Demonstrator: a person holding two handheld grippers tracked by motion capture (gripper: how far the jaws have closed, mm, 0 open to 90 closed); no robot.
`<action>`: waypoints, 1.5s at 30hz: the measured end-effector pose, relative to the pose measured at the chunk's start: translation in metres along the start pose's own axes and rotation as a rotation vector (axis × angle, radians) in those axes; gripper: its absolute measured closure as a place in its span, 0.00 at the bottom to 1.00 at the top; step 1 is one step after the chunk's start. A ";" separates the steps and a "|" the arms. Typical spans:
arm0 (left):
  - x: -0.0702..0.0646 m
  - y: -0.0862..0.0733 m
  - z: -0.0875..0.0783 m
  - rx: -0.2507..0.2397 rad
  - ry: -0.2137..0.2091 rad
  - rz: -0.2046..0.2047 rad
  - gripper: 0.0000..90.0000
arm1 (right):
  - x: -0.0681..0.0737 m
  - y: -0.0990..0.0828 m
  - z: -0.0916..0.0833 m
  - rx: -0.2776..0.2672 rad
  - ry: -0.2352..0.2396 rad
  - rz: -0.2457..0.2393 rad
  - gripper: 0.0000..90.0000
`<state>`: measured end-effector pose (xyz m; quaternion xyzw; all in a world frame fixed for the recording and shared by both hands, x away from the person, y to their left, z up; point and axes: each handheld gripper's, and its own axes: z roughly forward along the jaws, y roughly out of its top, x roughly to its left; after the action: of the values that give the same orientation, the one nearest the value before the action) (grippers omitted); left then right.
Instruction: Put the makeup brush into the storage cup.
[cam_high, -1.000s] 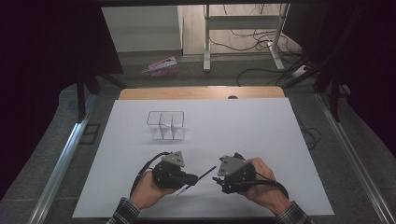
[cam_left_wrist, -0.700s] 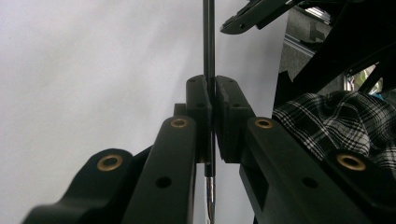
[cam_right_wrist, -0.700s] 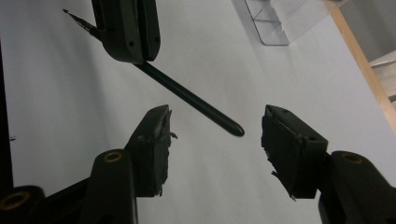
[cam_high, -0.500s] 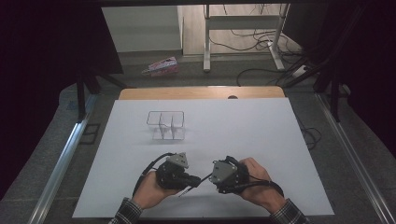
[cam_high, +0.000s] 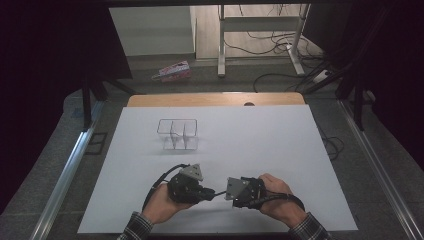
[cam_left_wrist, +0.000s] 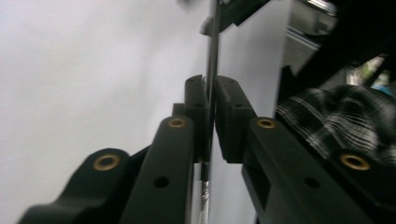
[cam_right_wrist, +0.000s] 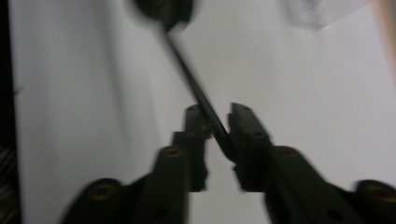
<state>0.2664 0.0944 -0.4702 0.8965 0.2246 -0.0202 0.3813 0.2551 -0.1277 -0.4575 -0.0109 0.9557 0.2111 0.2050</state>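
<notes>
White table (cam_high: 260, 130), clear divided box (cam_high: 177, 134) beyond tongs

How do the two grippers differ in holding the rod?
The left gripper, jaws just eased slightly open, pinches the thin rod lengthwise; the right gripper, jaws just closing, takes it at a slant. From above, left gripper points rightward, right gripper leftward. Both clamp it.
</notes>
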 end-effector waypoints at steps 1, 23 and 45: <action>0.001 0.000 -0.004 -0.046 0.022 -0.025 0.86 | 0.000 -0.002 0.001 -0.002 0.034 0.007 0.94; 0.011 -0.010 -0.025 -0.102 0.252 -0.112 0.02 | -0.007 -0.014 -0.004 -0.028 0.067 0.196 0.94; 0.027 -0.029 -0.049 -0.223 0.224 -0.281 0.03 | -0.016 -0.029 -0.011 -0.118 0.014 0.377 0.94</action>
<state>0.2714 0.1564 -0.4608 0.8052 0.3892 0.0517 0.4444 0.2686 -0.1596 -0.4540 0.1549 0.9281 0.3015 0.1540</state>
